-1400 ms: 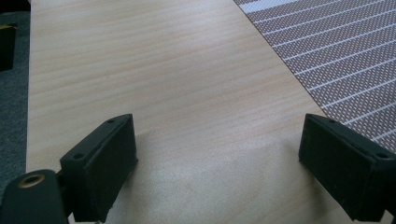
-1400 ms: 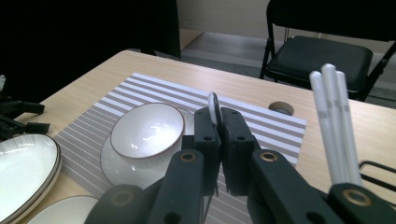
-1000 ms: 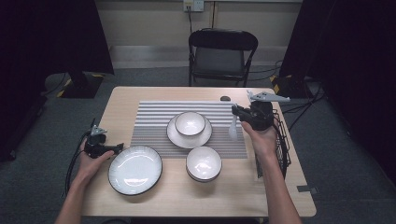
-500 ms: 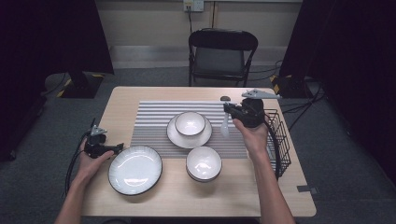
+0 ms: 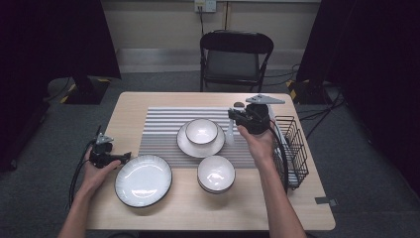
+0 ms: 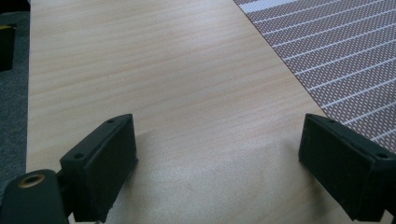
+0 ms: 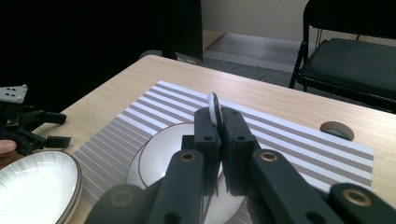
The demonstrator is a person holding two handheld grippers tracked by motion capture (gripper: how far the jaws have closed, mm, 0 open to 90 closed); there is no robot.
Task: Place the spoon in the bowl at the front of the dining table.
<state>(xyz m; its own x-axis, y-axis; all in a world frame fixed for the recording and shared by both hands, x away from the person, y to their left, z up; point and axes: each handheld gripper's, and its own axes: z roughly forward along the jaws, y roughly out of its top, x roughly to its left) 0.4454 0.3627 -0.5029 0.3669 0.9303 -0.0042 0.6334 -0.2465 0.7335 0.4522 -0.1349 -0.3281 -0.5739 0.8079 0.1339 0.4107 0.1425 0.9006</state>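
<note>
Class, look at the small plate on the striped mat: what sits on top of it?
A white bowl sits on the small plate, covering the plate's middle; only its rim shows.

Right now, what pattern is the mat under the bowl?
The mat has thin grey-brown and white stripes, clearest in the high view.

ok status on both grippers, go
left gripper open, resting on table. right gripper shut on white spoon, beside bowl on plate. path clear.

Evenly lit table (image 5: pixel 148 106), dark surroundings, soft shadows, slight softness up close
</note>
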